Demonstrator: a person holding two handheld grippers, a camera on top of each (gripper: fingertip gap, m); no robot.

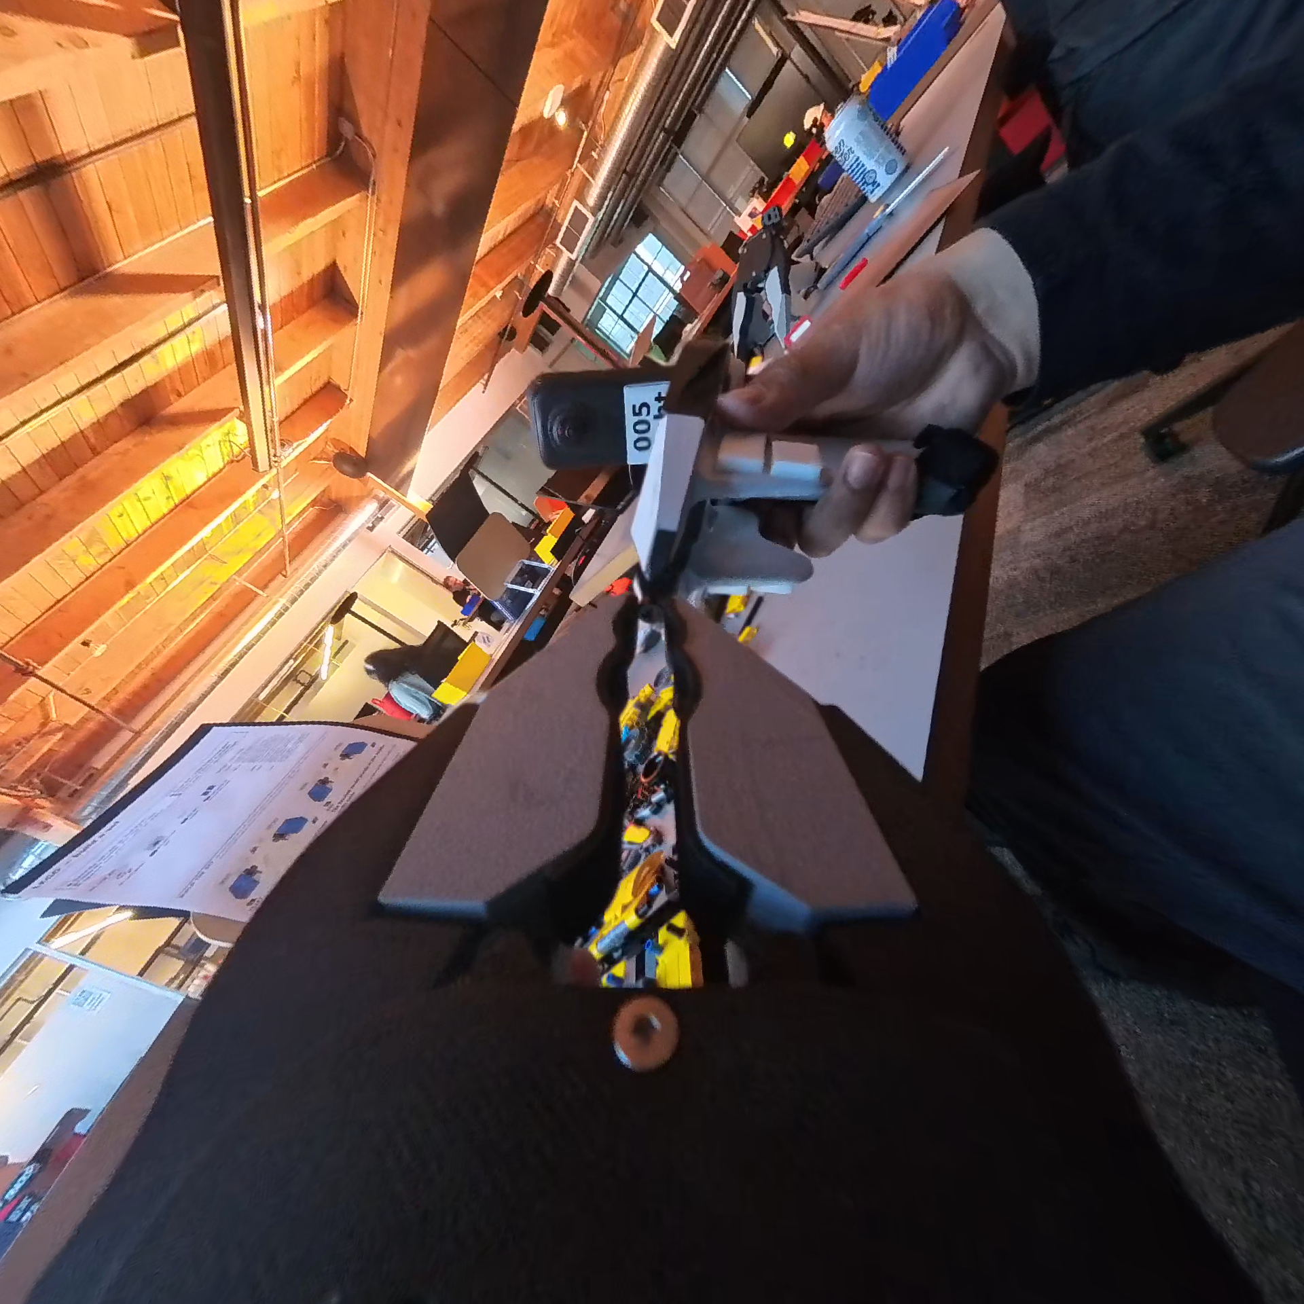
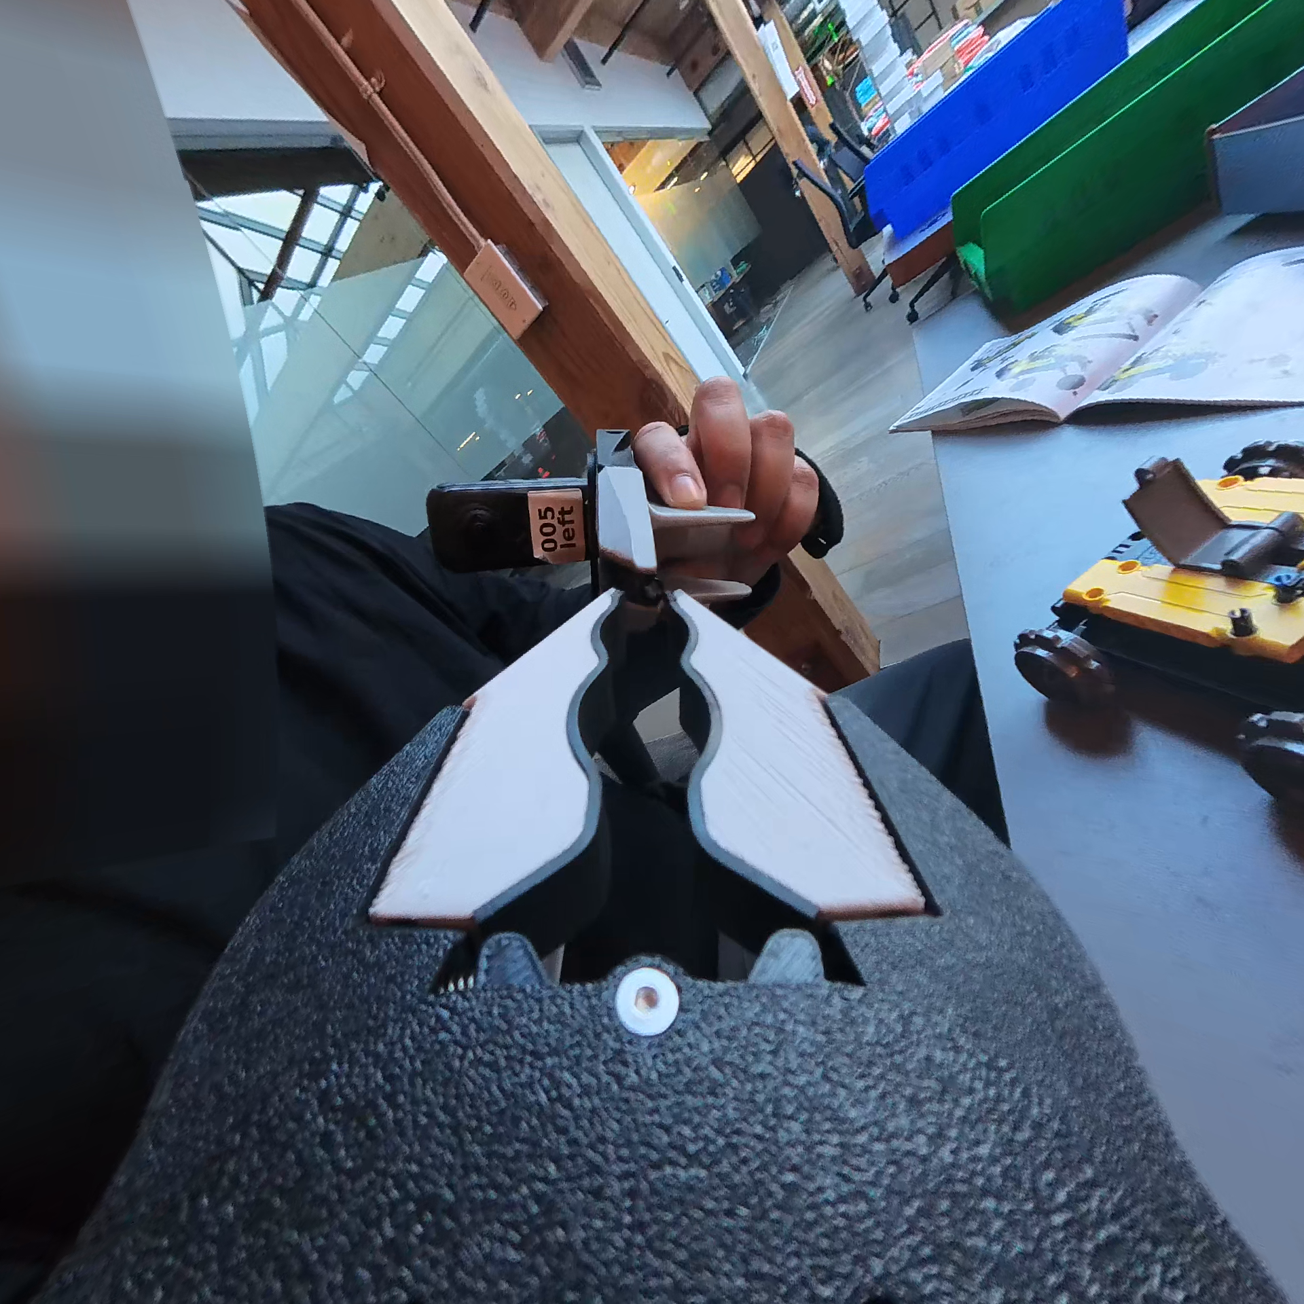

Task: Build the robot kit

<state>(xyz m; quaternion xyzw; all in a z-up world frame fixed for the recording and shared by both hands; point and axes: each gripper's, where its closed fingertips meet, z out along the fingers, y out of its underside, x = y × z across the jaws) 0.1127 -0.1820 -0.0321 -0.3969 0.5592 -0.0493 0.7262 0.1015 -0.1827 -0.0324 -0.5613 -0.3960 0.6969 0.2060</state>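
My left gripper (image 1: 655, 612) and my right gripper (image 2: 642, 594) point at each other, tip to tip, in the air beside the table edge. A small black part (image 2: 641, 587) sits where the two pairs of tips meet, and both grippers are shut on it. It also shows in the left wrist view (image 1: 650, 598). A hand (image 1: 882, 367) holds the right gripper and another hand (image 2: 734, 480) holds the left one. A thin black rod (image 2: 635, 748) shows through the gap between my right fingers. A yellow and black toy vehicle (image 2: 1185, 607) stands on the table.
The grey table (image 2: 1129, 952) is to the right, with an open instruction booklet (image 2: 1129, 346) and green (image 2: 1101, 204) and blue (image 2: 988, 120) bins behind it. A printed sheet (image 1: 212, 811), a can (image 1: 864, 145) and a person's dark-clothed legs (image 1: 1164, 741) are nearby.
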